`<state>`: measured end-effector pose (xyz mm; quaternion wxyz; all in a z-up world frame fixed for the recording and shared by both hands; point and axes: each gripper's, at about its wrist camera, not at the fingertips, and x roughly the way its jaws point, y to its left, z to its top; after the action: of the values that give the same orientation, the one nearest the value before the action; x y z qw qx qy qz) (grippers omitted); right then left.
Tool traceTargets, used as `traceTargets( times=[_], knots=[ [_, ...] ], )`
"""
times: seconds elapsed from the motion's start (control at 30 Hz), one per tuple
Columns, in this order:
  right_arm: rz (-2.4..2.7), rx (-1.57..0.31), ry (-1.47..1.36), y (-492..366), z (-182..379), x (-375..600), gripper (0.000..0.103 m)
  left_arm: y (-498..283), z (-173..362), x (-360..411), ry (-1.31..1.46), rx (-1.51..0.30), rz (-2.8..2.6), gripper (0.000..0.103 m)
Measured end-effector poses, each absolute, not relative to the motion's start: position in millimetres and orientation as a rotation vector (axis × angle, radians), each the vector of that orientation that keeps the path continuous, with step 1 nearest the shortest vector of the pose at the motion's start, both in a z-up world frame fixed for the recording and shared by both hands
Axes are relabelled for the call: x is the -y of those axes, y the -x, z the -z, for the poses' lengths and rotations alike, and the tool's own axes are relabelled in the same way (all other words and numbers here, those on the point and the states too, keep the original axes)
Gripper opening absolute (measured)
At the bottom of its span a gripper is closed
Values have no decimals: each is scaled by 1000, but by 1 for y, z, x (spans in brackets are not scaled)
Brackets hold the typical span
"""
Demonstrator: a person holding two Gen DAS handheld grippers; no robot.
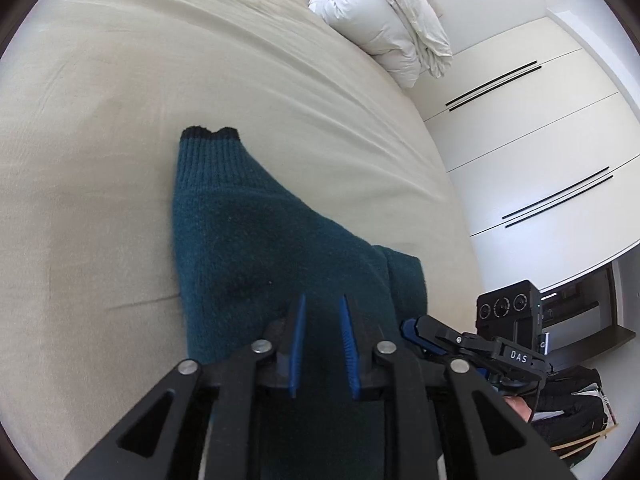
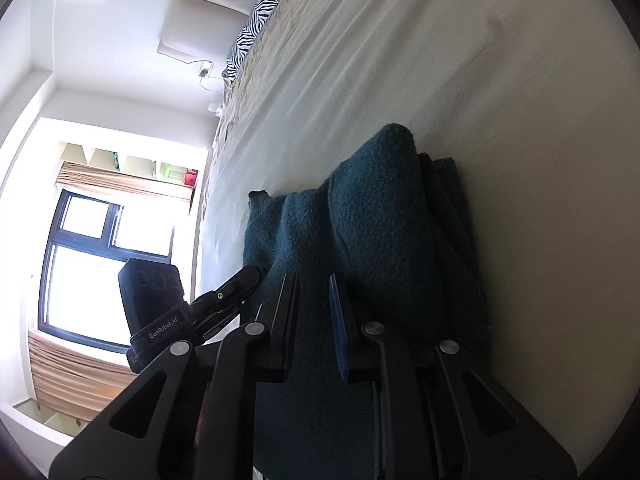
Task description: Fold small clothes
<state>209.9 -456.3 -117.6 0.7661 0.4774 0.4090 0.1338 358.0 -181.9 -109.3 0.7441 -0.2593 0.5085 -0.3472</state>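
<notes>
- Sweater [image 1: 256, 248] in dark teal wool lies on the beige bed sheet [image 1: 120, 140], near the bed's edge on my side, with a ribbed cuff edged in black pointing away from me in the left wrist view.
- My left gripper [image 1: 322, 304] sits low over the sweater; its two blue-lined fingers [image 1: 300, 340] stand a narrow gap apart, with teal knit filling that gap. I cannot tell whether they are pinching the fabric or only hovering over it.
- My right gripper [image 2: 316, 284] is over the same sweater [image 2: 380, 232], which from this side is bunched into a raised fold with a second fold just beside it. The jaws here are also narrowly parted with wool between them; whether they grip it I cannot tell.
- From the left wrist I see the right gripper [image 1: 420, 332] just beside the sweater's edge, its black camera box [image 1: 508, 308] above it.
- From the right wrist I see the left gripper [image 2: 240, 284] touching or nearly touching the sweater's near edge.
- Beyond, a white duvet [image 1: 380, 20] is heaped at the far end of the bed, white wardrobe doors [image 1: 540, 140] stand beside it, and a zebra-print pillow [image 2: 256, 20] and a window [image 2: 104, 264] show in the right view.
</notes>
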Motion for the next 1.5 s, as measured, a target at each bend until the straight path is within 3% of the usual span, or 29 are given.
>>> traceTargets(
  times=[0.07, 0.17, 0.3, 0.4, 0.47, 0.5, 0.6, 0.83, 0.9, 0.93, 0.97, 1.03, 1.07, 1.3, 1.5],
  knots=[
    [-361, -866, -1035, -196, 109, 447, 16, -338, 99, 178, 594, -1075, 802, 34],
    [-362, -925, -994, -184, 121, 436, 15, -314, 110, 184, 548, -1115, 834, 34],
    [-316, -896, -1059, -175, 142, 448, 11, -310, 130, 190, 522, -1134, 794, 14],
    [-289, -896, -1055, -166, 130, 449, 15, -309, 122, 181, 550, -1148, 789, 11],
    [-317, -882, -1036, -157, 120, 442, 16, -297, 108, 177, 529, -1114, 811, 32],
    [-344, -866, -1041, -153, 118, 438, 16, -290, 104, 174, 535, -1105, 820, 35],
    [-381, -868, -1024, -136, 122, 426, 16, -271, 107, 172, 512, -1098, 823, 38],
    [-314, -900, -1016, -121, 139, 420, 15, -268, 109, 173, 466, -1108, 799, 29],
    [-294, -875, -966, -111, 122, 421, 16, -262, 97, 164, 480, -1082, 801, 38],
    [-282, -846, -953, -104, 112, 424, 17, -257, 92, 158, 501, -1062, 798, 52],
    [-257, -830, -942, -104, 104, 430, 24, -254, 88, 150, 520, -1040, 787, 70],
    [-169, -831, -894, -106, 94, 441, 53, -250, 85, 135, 540, -1004, 736, 85],
    [-126, -829, -878, -105, 93, 445, 73, -252, 88, 129, 549, -1008, 727, 85],
    [-75, -981, -871, -134, 123, 476, 75, -272, 129, 125, 610, -1182, 712, 83],
    [-109, -1020, -922, -169, 137, 482, 74, -284, 133, 138, 634, -1233, 742, 83]
  ],
)
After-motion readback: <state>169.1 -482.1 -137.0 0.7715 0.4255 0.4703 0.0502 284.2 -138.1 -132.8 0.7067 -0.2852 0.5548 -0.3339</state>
